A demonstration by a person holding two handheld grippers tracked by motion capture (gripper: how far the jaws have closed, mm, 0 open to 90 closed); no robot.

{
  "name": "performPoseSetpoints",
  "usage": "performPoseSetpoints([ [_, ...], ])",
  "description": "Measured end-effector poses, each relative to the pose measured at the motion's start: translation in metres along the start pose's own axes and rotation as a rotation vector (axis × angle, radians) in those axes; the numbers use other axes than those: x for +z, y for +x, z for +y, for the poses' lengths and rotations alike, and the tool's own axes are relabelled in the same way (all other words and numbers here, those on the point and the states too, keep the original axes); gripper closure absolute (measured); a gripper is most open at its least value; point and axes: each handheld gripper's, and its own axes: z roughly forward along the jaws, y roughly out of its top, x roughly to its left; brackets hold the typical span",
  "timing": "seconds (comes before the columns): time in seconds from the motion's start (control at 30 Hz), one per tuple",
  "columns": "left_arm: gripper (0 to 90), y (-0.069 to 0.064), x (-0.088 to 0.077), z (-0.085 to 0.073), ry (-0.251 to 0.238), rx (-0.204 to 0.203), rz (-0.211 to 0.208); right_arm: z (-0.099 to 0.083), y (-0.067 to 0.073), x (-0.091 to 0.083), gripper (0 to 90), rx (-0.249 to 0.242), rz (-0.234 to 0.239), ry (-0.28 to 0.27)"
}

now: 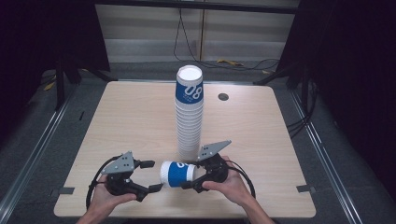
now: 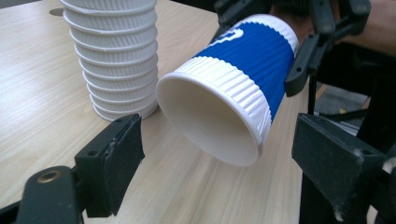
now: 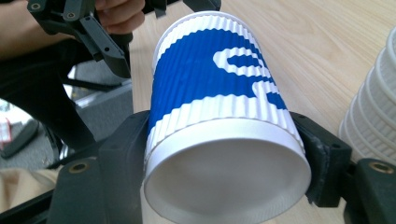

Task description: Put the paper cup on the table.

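the blue-and-white paper cup (image 1: 177,173) lies on its side in the air just above the tabletop (image 1: 116,121), low at the near edge and just in front of the tall cup stack (image 1: 189,116), its open mouth turned toward the left gripper (image 1: 150,176). the right gripper (image 1: 192,176) clamps its base end, jaws pressed on the ribbed wall. the left gripper stands wide, its jaws either side of the rim without touching. the cup looks light, thin and easily crushed; the ribbed sleeve should give grip, so a gentle hold near the stiffer rim seems safest.
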Motion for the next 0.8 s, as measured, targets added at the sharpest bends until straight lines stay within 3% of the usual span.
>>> performPoseSetpoints([
  [0.13,15.9,0.002,-0.001,0.001,-0.037,-0.029,-0.005,-0.006,0.0,-0.001,28.1,0.008,-0.005,-0.03],
  [0.43,15.7,0.004,-0.003,0.004,-0.105,-0.053,0.006,-0.008,0.001,-0.007,28.1,0.014,-0.013,-0.106],
  [0.8,15.6,0.004,-0.007,0.013,-0.139,-0.061,-0.014,-0.009,0.002,-0.003,28.0,0.018,-0.004,-0.136],
])
